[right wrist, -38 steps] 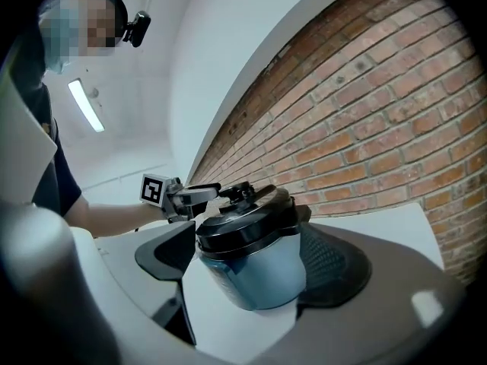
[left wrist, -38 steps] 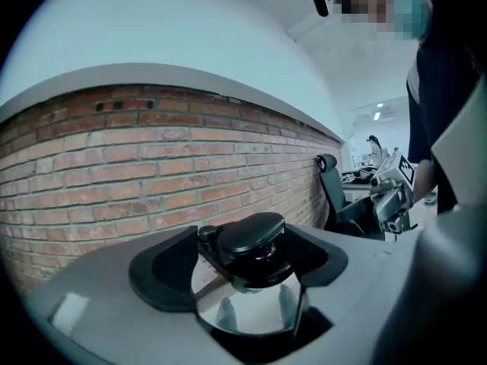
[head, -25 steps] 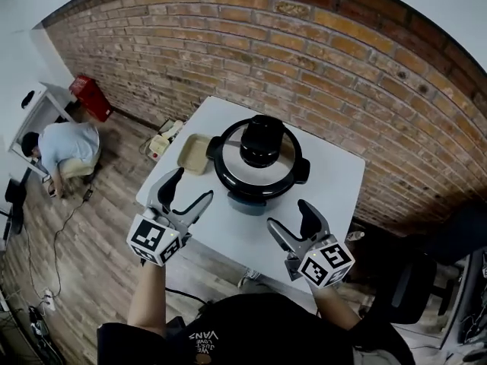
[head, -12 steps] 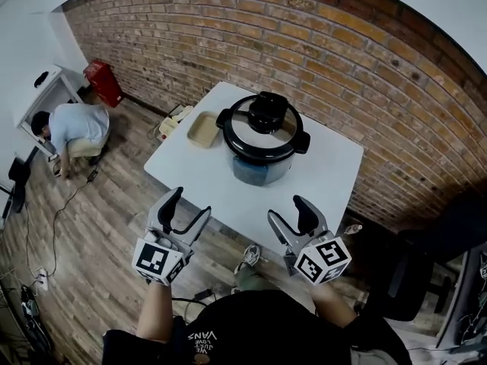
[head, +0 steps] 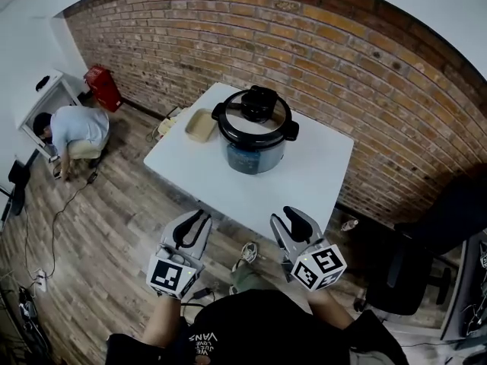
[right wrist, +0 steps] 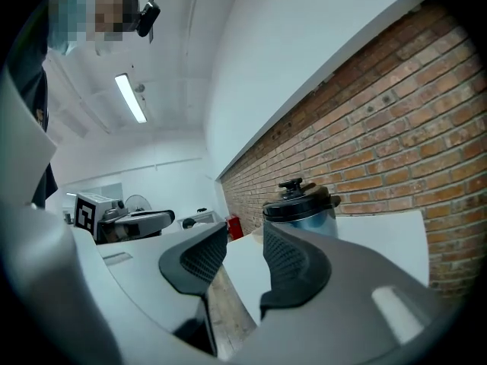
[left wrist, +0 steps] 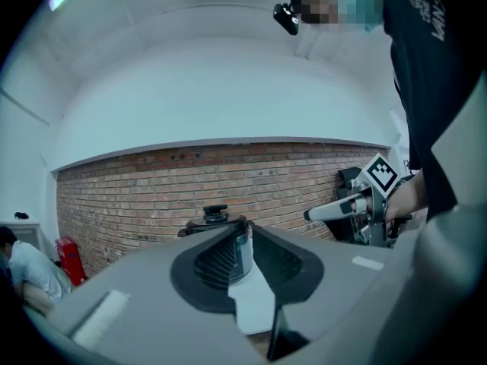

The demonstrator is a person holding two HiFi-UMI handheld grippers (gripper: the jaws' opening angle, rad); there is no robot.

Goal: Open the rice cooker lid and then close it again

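The black rice cooker (head: 255, 139) stands on the white table (head: 308, 181) with its lid (head: 257, 111) down and the knob on top. Both grippers hang off the table's near edge, over the wooden floor, well short of the cooker. My left gripper (head: 194, 223) has just been closing; a narrow gap is left and nothing is between its jaws. My right gripper (head: 293, 220) has also been closing, with a wider gap and nothing held. The left gripper (left wrist: 245, 234) has the cooker (left wrist: 215, 217) straight ahead. The right gripper (right wrist: 245, 242) has the cooker (right wrist: 300, 204) ahead to the right.
A beige tray (head: 200, 125) lies on the table left of the cooker. A brick wall (head: 342, 59) runs behind the table. A person (head: 72, 131) crouches at far left near a red box (head: 103, 86). A black chair (head: 415, 280) stands at right.
Both grippers have drawn back from the table toward my body and now hang over the floor. Their jaws have narrowed from wide open. The cooker looks farther away.
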